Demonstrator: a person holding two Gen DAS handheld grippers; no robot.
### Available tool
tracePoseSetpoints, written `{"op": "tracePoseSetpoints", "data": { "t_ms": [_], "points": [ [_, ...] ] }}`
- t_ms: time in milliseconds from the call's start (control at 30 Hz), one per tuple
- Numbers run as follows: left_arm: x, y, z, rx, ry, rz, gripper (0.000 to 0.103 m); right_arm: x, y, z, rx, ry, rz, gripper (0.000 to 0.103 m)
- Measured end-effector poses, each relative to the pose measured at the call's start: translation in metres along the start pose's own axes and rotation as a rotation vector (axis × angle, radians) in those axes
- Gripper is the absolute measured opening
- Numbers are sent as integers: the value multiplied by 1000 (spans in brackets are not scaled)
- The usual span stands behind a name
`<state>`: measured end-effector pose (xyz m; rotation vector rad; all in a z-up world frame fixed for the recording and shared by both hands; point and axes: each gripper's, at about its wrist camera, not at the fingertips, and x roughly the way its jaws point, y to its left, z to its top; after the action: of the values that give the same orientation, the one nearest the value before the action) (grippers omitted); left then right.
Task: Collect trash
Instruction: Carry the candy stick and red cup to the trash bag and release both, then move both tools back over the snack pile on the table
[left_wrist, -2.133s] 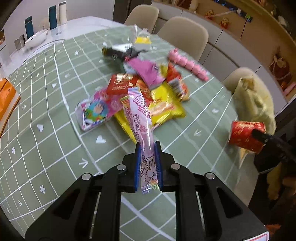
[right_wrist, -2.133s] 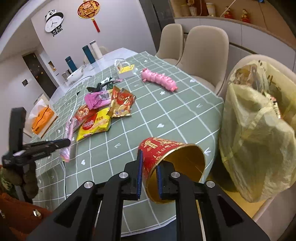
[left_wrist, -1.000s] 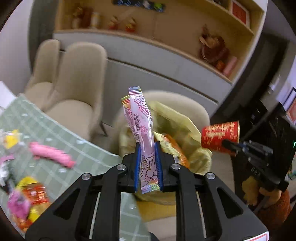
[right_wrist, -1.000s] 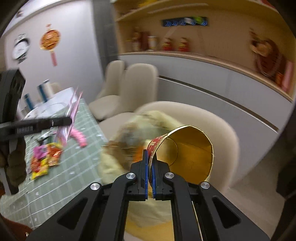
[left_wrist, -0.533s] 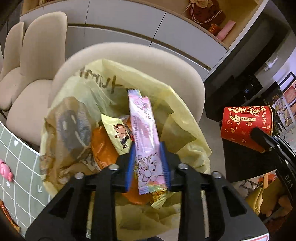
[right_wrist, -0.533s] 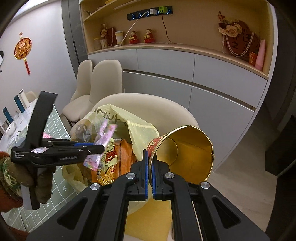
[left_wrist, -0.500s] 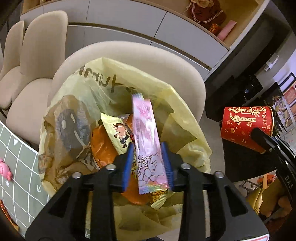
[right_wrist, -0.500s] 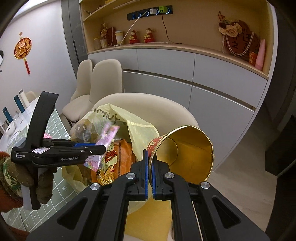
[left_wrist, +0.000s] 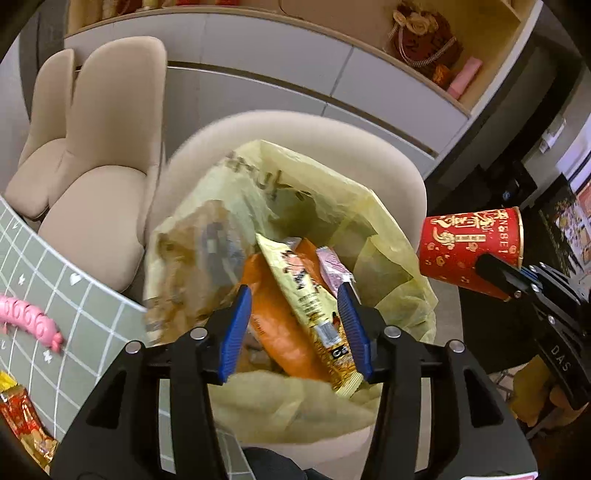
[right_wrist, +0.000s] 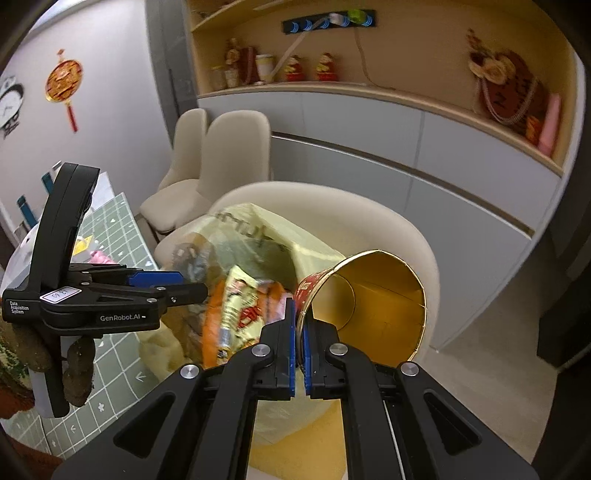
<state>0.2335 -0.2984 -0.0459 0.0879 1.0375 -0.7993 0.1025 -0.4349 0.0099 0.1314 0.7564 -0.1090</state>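
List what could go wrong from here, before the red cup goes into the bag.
1. The right gripper pinches only the rim of the red cup, which hangs beside the yellow bag, not over it; released here, it would likely miss.
2. The bag looks full, so the yellow wrapper on top could slide out.

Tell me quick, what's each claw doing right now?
Left gripper: open, empty, above the yellow bag.
Right gripper: shut on the red cup.
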Motion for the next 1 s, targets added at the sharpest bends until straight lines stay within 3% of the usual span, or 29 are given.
{"op": "tracePoseSetpoints", "data": {
  "t_ms": [200, 367, 433, 667, 1000],
  "points": [
    [-42, 41, -18, -92, -69, 24, 47, 31, 25, 13, 25, 45, 176, 5],
    [-58, 68, -38, -142, -61, 41, 47, 93, 48, 5, 72, 222, 349, 5],
    [-61, 76, -46, -154, -56, 52, 47, 115, 46, -3, 120, 299, 372, 5],
    [-59, 82, -61, -144, -31, 57, 47, 137, 19, -26, 172, 403, 215, 5],
    [-62, 76, -67, -128, -30, 31, 47, 101, 27, -30, 130, 323, 195, 7]
  ]
}}
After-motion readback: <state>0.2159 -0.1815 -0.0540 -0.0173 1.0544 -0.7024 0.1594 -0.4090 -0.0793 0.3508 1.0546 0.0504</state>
